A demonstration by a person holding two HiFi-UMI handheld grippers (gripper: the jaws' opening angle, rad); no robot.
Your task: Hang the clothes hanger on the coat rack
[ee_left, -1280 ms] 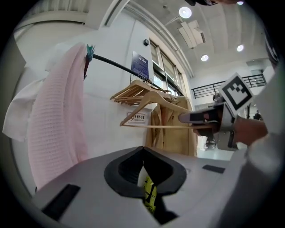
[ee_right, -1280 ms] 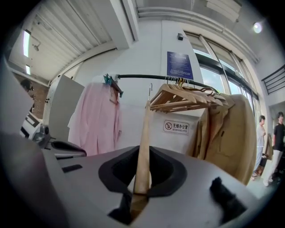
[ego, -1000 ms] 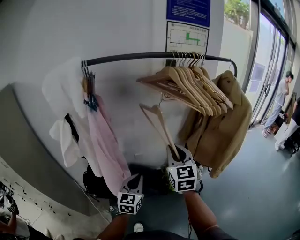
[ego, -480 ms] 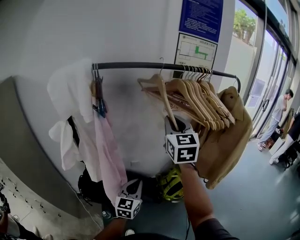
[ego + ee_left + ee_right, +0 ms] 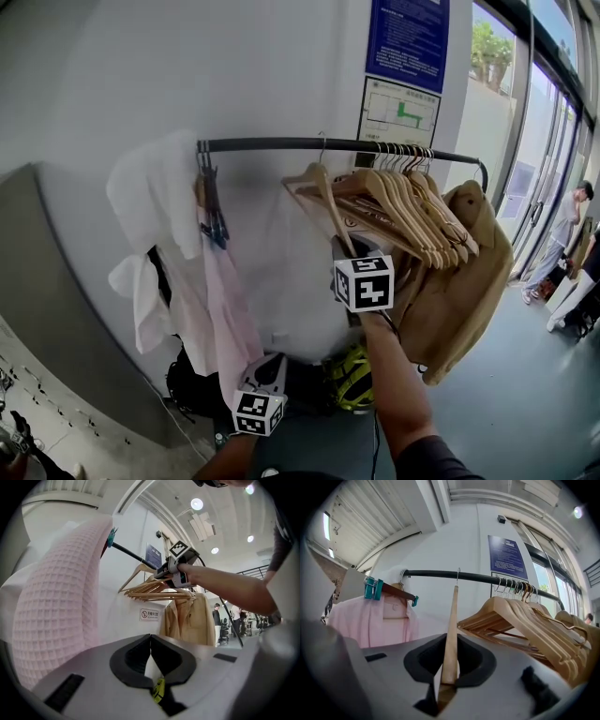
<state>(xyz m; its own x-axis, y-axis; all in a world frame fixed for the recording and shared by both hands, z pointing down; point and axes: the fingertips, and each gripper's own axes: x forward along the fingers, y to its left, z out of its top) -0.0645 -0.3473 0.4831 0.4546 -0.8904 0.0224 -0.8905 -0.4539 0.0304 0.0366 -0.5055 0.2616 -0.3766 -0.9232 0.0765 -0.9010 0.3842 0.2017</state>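
A light wooden hanger (image 5: 322, 193) is held by one arm in my right gripper (image 5: 350, 247), which is shut on it just below the black rail (image 5: 272, 144) of the coat rack. In the right gripper view the hanger's arm (image 5: 451, 620) runs up from between the pads, and its wire hook (image 5: 458, 573) reaches the rail (image 5: 487, 578). Whether the hook rests on the rail I cannot tell. My left gripper (image 5: 272, 366) hangs low beside a pink garment (image 5: 225, 300); its jaws (image 5: 150, 637) are shut with nothing in them.
Several wooden hangers (image 5: 403, 202) crowd the rail's right part, with a beige coat (image 5: 464, 272) at its end. White cloth (image 5: 150, 187) and clip hangers (image 5: 211, 202) fill the left end. A yellow helmet (image 5: 352, 375) lies below. People (image 5: 567, 234) stand at the far right.
My right gripper has lifted the hanger from well below the rail up to it, so the hook now stands at rail height. The left gripper has shifted only slightly.
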